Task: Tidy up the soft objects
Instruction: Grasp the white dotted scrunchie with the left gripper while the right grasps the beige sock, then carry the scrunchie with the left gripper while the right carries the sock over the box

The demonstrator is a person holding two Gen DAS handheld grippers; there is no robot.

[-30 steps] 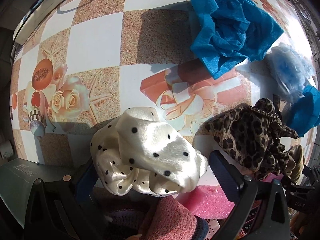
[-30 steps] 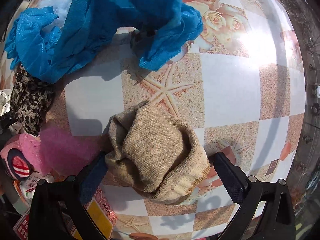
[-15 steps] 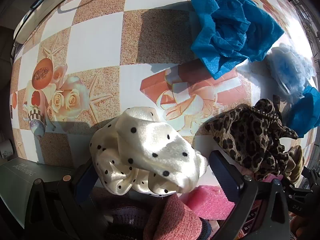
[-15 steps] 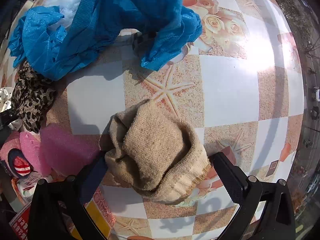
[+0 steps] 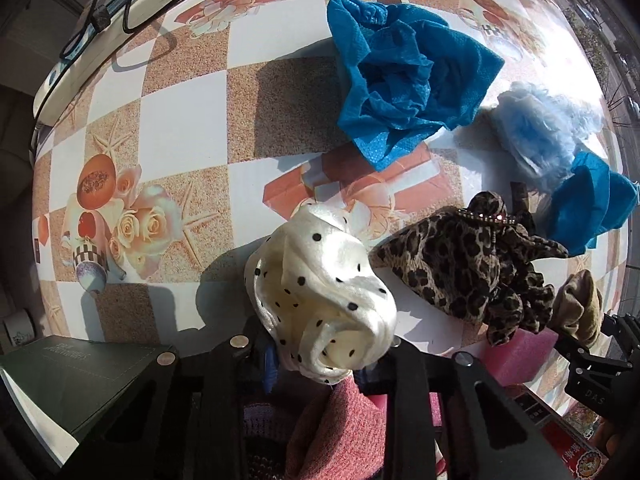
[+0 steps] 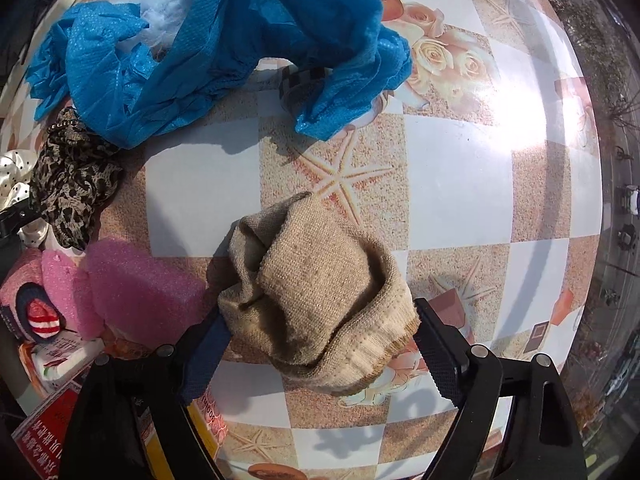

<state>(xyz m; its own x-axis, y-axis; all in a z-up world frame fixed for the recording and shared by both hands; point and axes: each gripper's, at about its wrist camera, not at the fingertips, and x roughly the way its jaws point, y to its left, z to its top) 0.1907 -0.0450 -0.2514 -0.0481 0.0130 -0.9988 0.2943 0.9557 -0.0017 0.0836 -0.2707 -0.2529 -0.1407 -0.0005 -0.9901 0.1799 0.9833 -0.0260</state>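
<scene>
My left gripper (image 5: 320, 356) is shut on a cream polka-dot satin scrunchie (image 5: 320, 284), held just above the table. A leopard-print scrunchie (image 5: 472, 264) lies to its right; it also shows in the right wrist view (image 6: 72, 180). My right gripper (image 6: 320, 344) has its jaws wide apart on either side of a beige knitted cloth (image 6: 316, 292), which sits on the table between them; whether the pads touch it is unclear. The beige cloth also shows in the left wrist view (image 5: 580, 304).
Crumpled blue cloths (image 5: 408, 80) (image 6: 216, 44) and a pale blue fluffy puff (image 5: 544, 128) lie farther back on the checkered tablecloth (image 5: 184, 132). Pink foam (image 6: 136, 284), a pink knitted item (image 5: 336, 432), a dark box (image 5: 80, 376) and packets (image 6: 60, 356) sit near the front edge.
My left gripper has closed on the polka-dot scrunchie and squeezed it narrower, and the view has pulled back. My right gripper has stayed around the beige cloth with little movement.
</scene>
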